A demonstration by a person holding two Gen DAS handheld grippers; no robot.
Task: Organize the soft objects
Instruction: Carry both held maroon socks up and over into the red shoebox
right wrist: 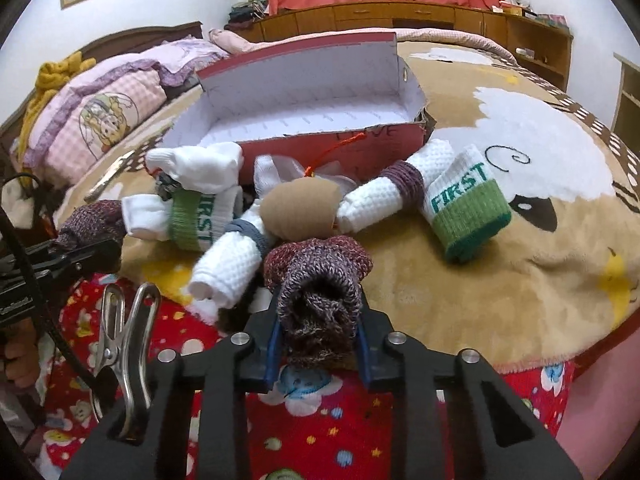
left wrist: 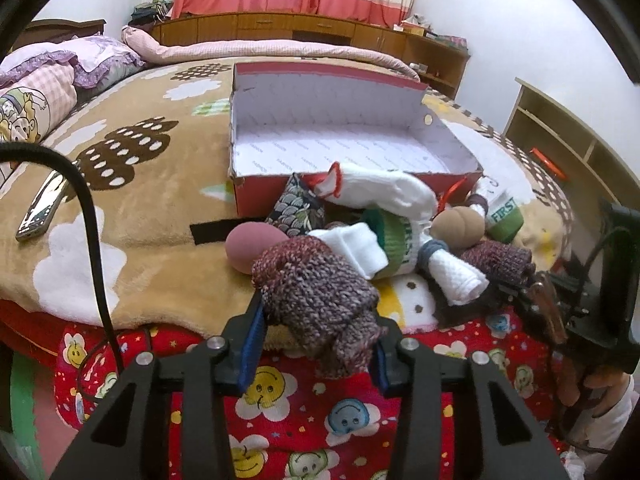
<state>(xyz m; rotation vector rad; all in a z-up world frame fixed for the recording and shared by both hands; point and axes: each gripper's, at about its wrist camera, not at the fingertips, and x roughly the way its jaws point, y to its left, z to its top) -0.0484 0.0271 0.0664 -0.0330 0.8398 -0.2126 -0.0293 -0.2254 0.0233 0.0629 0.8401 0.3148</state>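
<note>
In the left wrist view my left gripper [left wrist: 318, 332] is shut on a maroon knitted sock roll [left wrist: 316, 292], held just above the bed's near edge. My right gripper [right wrist: 318, 320] is shut on a second maroon knitted roll [right wrist: 316, 280] at the front of the pile. Behind both lies a heap of soft things: white waffle rolls [right wrist: 228, 268], green-cuffed "FIRST" socks [right wrist: 464, 208], a tan ball [right wrist: 300, 210], a pink ball [left wrist: 250, 246] and a patterned pouch [left wrist: 298, 208]. An open red box [left wrist: 240, 196] with a white inside stands behind the heap, nothing in it.
The tan blanket [left wrist: 160, 240] covers the bed, with a red smiley-print cover [left wrist: 280, 420] hanging below its edge. A phone [left wrist: 40, 212] lies at the left. A metal clip [right wrist: 124, 340] hangs by my right gripper. Pillows [left wrist: 40, 80] sit far left, a wooden shelf [left wrist: 560, 136] right.
</note>
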